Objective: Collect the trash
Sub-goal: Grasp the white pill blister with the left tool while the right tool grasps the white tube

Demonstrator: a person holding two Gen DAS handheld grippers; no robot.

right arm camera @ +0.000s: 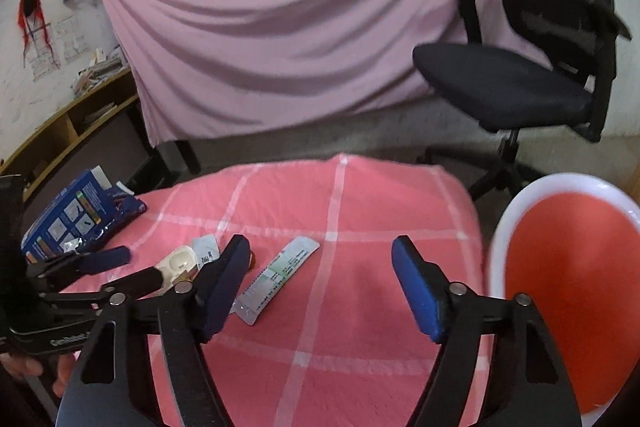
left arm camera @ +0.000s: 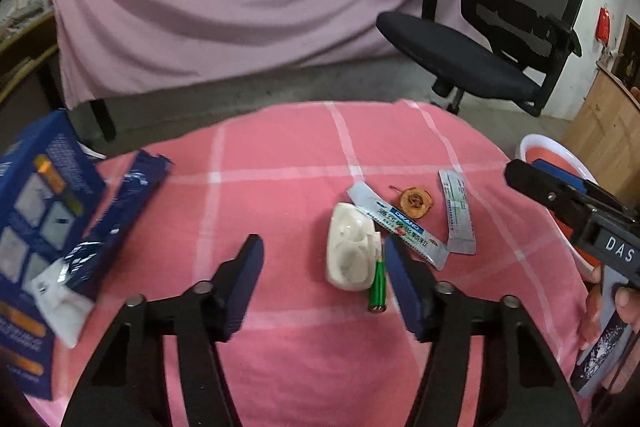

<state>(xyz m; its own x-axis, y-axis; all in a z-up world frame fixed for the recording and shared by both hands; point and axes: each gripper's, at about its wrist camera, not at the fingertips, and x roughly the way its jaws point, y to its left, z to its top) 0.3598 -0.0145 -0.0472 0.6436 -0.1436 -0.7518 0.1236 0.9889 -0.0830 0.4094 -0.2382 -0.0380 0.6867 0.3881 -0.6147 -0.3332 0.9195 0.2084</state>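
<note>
"DIKANG" on sachet (left arm camera: pixel 404 231); "DAS" on right claw (left arm camera: pixel 560 195).

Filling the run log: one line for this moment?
left gripper: open, empty | right gripper: open, empty | green cylindrical battery: on pink checked cloth

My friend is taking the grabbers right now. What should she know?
Left gripper: open, empty, low over the pink cloth.
Right gripper: open, empty, beside the red bin.
On the cloth: white case, green battery, two sachets, orange ring, blue box, blue wrapper.
Done: nothing visible in the bin.
Left: everything.
</note>
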